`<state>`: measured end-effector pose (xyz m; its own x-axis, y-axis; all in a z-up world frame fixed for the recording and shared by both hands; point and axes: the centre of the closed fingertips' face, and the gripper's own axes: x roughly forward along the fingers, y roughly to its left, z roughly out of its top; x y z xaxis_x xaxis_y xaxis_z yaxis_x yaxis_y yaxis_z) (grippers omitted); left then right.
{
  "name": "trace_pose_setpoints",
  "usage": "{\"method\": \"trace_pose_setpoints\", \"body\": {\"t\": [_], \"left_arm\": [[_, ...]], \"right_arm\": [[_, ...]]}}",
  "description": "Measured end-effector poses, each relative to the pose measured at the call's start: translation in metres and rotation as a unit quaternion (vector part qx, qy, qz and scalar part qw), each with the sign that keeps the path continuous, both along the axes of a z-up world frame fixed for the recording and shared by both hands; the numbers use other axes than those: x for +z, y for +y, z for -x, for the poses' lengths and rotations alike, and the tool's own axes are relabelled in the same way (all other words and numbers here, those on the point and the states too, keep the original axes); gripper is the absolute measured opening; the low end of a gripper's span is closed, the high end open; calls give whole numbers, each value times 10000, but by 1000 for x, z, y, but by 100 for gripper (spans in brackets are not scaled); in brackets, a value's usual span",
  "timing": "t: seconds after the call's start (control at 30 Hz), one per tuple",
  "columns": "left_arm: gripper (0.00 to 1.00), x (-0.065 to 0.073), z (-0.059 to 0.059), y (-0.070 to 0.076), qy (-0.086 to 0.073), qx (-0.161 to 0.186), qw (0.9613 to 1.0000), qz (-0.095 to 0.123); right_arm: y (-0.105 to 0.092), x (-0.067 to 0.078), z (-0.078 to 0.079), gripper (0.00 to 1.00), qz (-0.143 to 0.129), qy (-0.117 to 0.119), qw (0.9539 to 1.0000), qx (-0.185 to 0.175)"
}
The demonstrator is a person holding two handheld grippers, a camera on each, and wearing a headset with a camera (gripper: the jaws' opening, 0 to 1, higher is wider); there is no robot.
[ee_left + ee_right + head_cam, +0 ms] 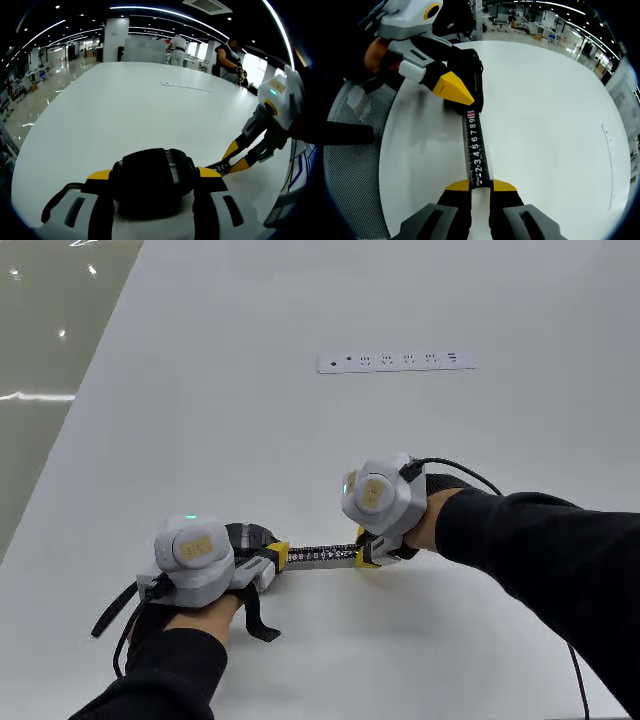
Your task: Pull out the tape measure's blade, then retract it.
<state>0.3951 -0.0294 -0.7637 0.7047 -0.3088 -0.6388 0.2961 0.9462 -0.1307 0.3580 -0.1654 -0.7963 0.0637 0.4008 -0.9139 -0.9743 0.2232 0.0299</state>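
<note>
open-plan lab hall, ceiling strip lights (165,10)

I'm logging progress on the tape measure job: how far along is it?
Done: left gripper clamps the tape measure case, right gripper pinches the blade at its tip. In hand: the pull, with a short stretch of blade out between them. Left: the rest of the pull, then retracting.

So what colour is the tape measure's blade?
Black blade with white numbers, best in the right gripper view.

Tape measure (250,538) in left hand-held gripper (272,559)
</note>
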Motion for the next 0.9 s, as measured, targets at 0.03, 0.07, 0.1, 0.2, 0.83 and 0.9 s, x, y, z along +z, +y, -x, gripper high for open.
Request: {"method": "trace_pose_setpoints", "body": {"t": [0.03,0.07,0.1,0.2,0.83,0.9], "left_arm": [[58,0,0,0,20,-8,10000,-6],[58,0,0,0,25,-13,10000,-5],[58,0,0,0,21,-27,10000,-5],[58,0,0,0,22,-25,10000,-4],[58,0,-1,0,51,-15,10000,4],[58,0,0,0,55,-14,10000,8]], "right_arm": [[1,0,0,8,-2,-2,10000,-12],[1,0,0,8,3,-14,10000,2],[2,0,0,8,-2,-36,10000,19],[4,0,0,8,-27,-37,10000,7],[16,1,-2,7,-242,-31,9997,-5],[17,1,-2,7,-271,-26,9996,-21]]}}
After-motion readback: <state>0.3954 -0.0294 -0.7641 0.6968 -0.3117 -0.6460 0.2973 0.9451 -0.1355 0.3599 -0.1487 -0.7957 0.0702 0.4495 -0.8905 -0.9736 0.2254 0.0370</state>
